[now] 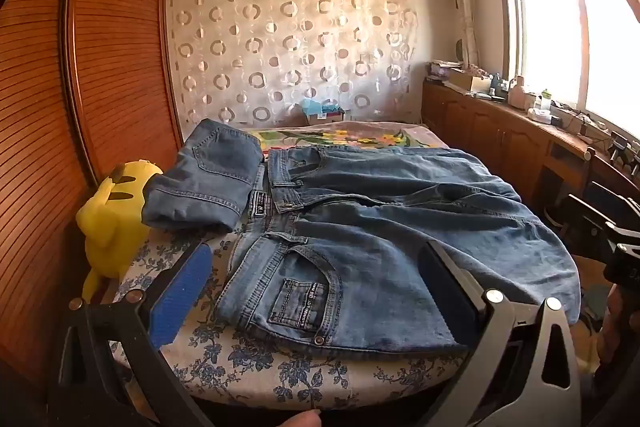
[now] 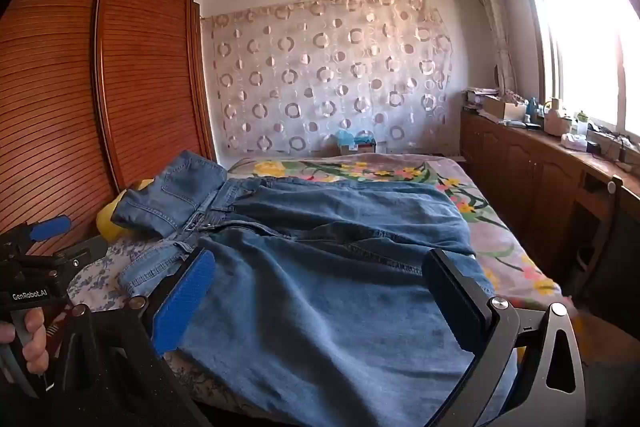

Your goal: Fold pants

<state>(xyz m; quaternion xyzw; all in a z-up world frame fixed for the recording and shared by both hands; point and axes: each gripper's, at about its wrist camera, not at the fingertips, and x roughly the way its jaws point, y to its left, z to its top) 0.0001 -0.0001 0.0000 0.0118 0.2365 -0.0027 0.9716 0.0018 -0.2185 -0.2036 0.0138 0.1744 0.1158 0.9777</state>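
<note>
A pair of blue jeans (image 1: 380,227) lies spread flat on the bed, waistband to the left, legs running right; it also shows in the right wrist view (image 2: 320,267). A second pair of jeans, folded (image 1: 204,183), sits at the left by the waistband and shows in the right wrist view (image 2: 172,199). My left gripper (image 1: 316,291) is open and empty, hovering over the near waistband and pocket. My right gripper (image 2: 316,303) is open and empty above the near leg. The left gripper (image 2: 48,231) shows at the left edge of the right wrist view.
A yellow plush toy (image 1: 112,219) sits at the bed's left edge beside the wooden wardrobe (image 1: 80,87). The bed (image 1: 248,359) has a blue floral sheet and a flowered blanket (image 2: 480,211) beyond. A wooden counter (image 1: 520,131) with clutter runs under the window at right.
</note>
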